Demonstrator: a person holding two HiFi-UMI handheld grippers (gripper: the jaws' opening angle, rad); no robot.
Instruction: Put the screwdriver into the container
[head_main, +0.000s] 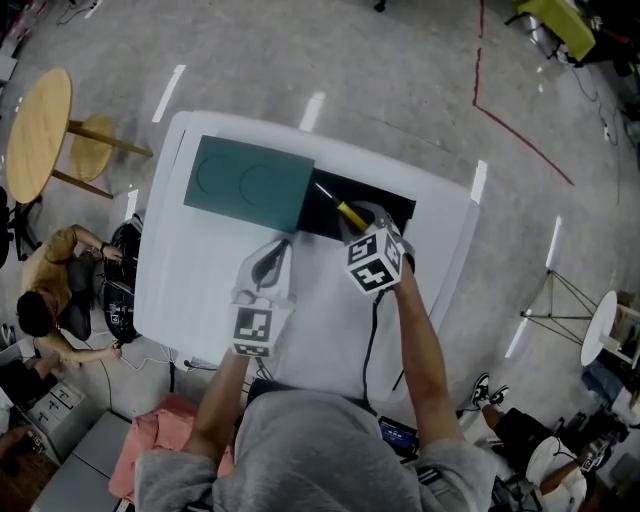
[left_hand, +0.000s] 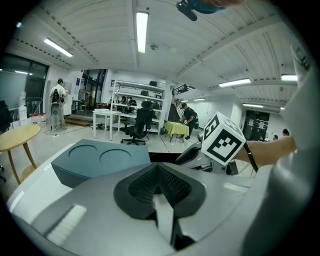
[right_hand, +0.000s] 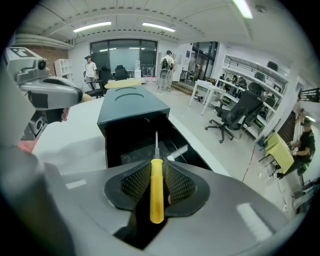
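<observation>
Right gripper view, screwdriver (right_hand: 156, 197) between right tongs (right_hand: 156, 169), above container (right_hand: 120, 142)

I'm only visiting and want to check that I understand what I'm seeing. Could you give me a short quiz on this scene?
1. True or false: the teal lid covers the black container completely.
2. What stands between the jaws of the right gripper? A) a pen B) a yellow-handled screwdriver C) nothing
3. How many round recesses does the lid's top show?

Key:
1. False. Part of the container is open beside the lid.
2. B. Its metal tip points toward the open container.
3. Two, side by side.
</observation>
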